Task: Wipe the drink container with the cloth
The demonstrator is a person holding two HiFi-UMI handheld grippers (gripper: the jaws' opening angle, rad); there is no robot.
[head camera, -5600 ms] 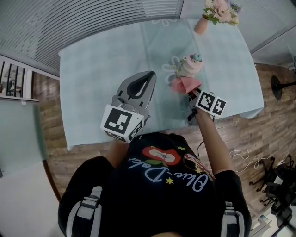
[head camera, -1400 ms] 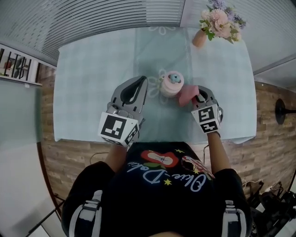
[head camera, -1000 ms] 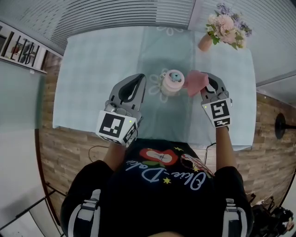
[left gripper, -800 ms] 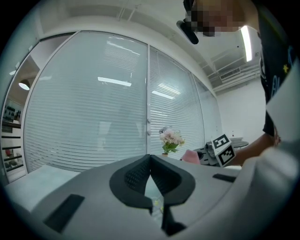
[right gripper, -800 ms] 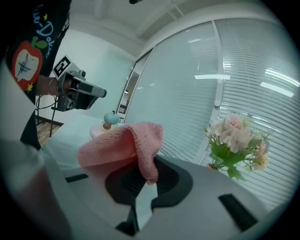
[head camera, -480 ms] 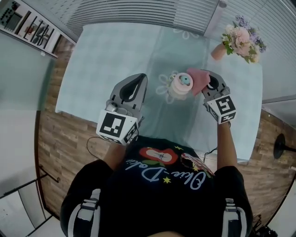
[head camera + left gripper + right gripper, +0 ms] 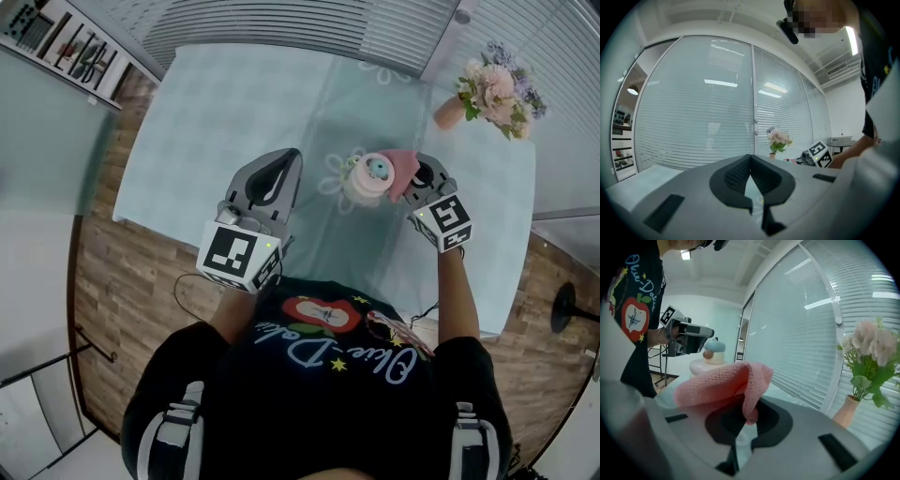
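Pale-blue desk (image 7: 234, 94) by glass wall w/ blinds. Mid-desk stands drink container (image 7: 373, 178), upright. Right hand-held gripper (image 7: 418, 174) clenched on pink cloth (image 7: 401, 167), cloth just beside container's right side. Left hand-held gripper (image 7: 281, 169) closed tight, nothing btwn jaws, near container's left. Flower vase (image 7: 448, 112) at back right.

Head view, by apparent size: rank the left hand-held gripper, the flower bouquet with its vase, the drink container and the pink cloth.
1. Left hand-held gripper, though it is nearest the camera.
2. Flower bouquet with vase.
3. Drink container and pink cloth: nearly alike, and the cloth is partly hidden, so unranked.
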